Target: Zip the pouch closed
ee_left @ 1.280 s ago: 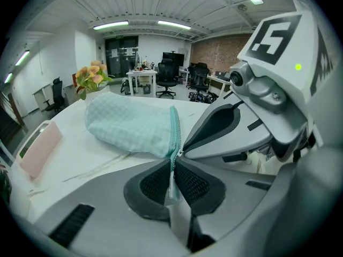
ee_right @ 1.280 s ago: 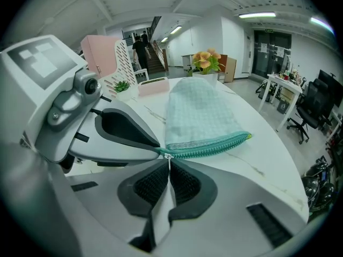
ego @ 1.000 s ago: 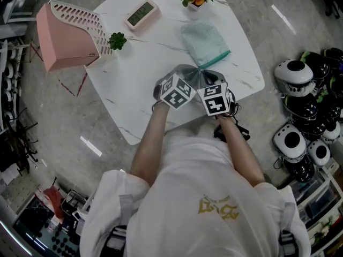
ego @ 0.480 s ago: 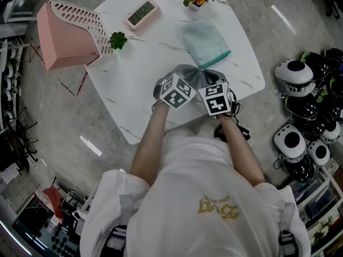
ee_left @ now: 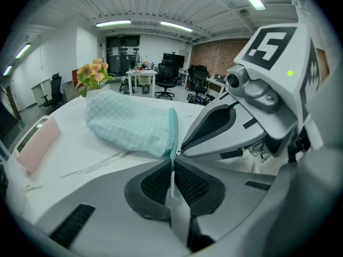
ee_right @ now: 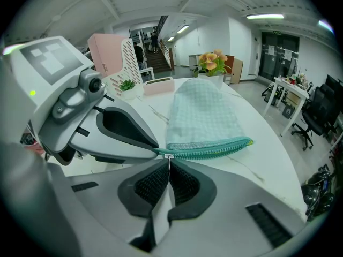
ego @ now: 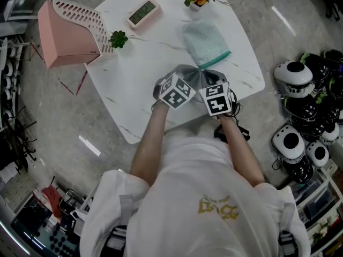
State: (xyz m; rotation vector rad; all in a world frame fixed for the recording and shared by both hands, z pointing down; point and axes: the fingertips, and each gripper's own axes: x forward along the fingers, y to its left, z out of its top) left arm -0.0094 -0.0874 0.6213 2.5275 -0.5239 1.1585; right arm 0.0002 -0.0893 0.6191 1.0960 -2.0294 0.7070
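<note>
Lying on the white marbled surface (ego: 142,84), the teal checked pouch (ego: 205,40) sat at 12 o'clock from both claws. The surface edge was near at 3 o'clock, and bare room lay at 9 o'clock. Grips: left claw (ee_left: 172,167) clenched on the zip tape end (ee_left: 172,143); right claw (ee_right: 169,171) clenched on the zip pull (ee_right: 168,157). Writing: clock (ego: 142,13) digits were too small to read.
</note>
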